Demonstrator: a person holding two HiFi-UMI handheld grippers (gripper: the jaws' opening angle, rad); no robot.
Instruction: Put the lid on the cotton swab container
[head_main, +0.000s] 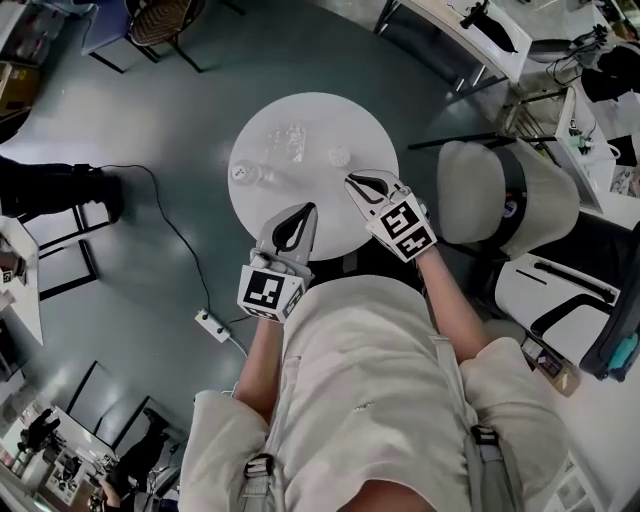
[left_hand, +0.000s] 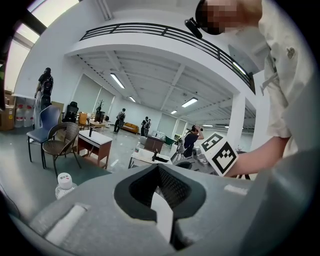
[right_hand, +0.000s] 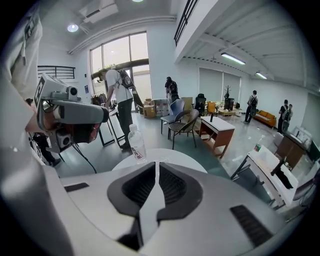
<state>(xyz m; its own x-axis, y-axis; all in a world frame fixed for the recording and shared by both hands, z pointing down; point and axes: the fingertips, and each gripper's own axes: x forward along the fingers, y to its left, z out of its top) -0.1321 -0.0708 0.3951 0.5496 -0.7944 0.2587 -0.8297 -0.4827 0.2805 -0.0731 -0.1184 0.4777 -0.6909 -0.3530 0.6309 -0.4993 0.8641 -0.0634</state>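
Head view shows the left gripper (head_main: 311, 209) and right gripper (head_main: 350, 180) at the surface's (head_main: 330, 115) near edge, jaws pressed together and empty, seemingly ready to reach for the container (head_main: 285, 141) and separate lid (head_main: 340, 156) beyond.

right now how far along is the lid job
Nothing looks done: the lid lies on the table apart from the clear container. Nothing in hand: left gripper and right gripper are both shut and empty. Left: grasp the lid, set it on the container.

Matt table (head_main: 345, 120); clear plastic bottle (head_main: 248, 175); matt grey left gripper (head_main: 306, 214).
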